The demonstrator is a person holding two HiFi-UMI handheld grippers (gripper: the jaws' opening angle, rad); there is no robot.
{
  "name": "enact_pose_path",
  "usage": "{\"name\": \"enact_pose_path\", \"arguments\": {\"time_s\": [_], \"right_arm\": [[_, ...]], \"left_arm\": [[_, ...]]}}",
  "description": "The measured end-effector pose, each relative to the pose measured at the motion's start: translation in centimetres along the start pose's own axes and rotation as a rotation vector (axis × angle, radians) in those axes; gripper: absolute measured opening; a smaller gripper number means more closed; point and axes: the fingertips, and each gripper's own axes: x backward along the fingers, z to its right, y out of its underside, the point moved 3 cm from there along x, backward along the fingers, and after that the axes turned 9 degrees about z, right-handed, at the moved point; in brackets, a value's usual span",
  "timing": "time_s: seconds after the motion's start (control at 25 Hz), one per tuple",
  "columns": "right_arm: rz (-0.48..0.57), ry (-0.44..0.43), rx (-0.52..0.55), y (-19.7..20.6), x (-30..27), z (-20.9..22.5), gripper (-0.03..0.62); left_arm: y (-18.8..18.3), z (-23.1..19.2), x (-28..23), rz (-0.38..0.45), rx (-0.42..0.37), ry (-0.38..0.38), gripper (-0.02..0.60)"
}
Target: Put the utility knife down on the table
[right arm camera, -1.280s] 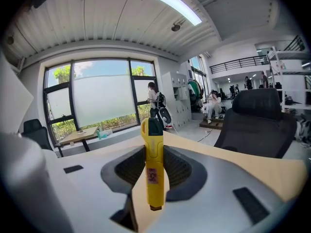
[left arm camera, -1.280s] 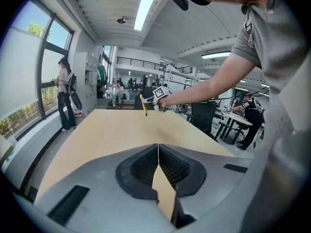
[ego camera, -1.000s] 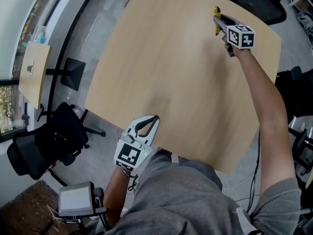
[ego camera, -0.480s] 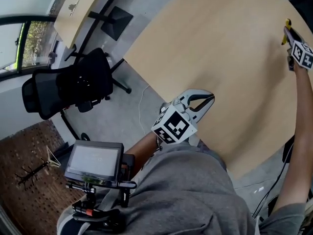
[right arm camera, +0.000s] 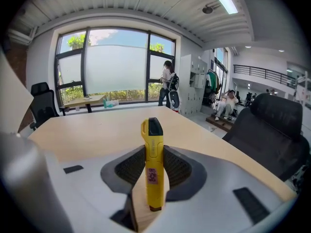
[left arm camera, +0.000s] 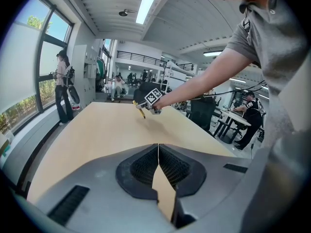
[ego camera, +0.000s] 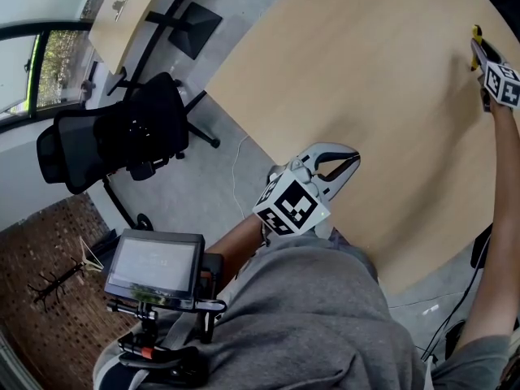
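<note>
Items counted: two grippers, one knife, one tabletop.

1. Right gripper (ego camera: pixel 481 55): fingers clamped on the single yellow plastic utility knife with a black end cap (right arm camera: pixel 153 165). The knife stands lengthwise between the fingers, black cap pointing away from the gripper. A small pink label sits on its body.
2. Left gripper (ego camera: pixel 351 161): fingers pressed together with nothing between them. It sits at the near edge of the tabletop, close to the person's grey shirt.
3. Light wooden tabletop (ego camera: pixel 366 80): the surface carries no loose objects. The knife is held over its far side, well apart from the left gripper.

Surroundings: one black office chair (ego camera: pixel 114 136) stands on the grey floor beside the tabletop. One small screen on a mount (ego camera: pixel 154 266) sits below it in the head view. One smaller wooden table (ego camera: pixel 122 10) stands near the window. The right gripper view shows another dark chair (right arm camera: pixel 272 125) and several people in the background.

Limits: in the head view only the knife's yellow end shows past the fingers. The left gripper view shows the knife angled down toward the tabletop; contact cannot be confirmed.
</note>
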Motion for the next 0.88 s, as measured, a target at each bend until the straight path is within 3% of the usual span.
{"name": "enact_pose_path", "arguments": {"time_s": [0.88], "right_arm": [[-0.082, -0.103, 0.207, 1.1, -2.9, -3.4, 0.118]], "left_arm": [[0.2, 0.5, 0.3, -0.022, 0.005, 0.019, 0.006]]}}
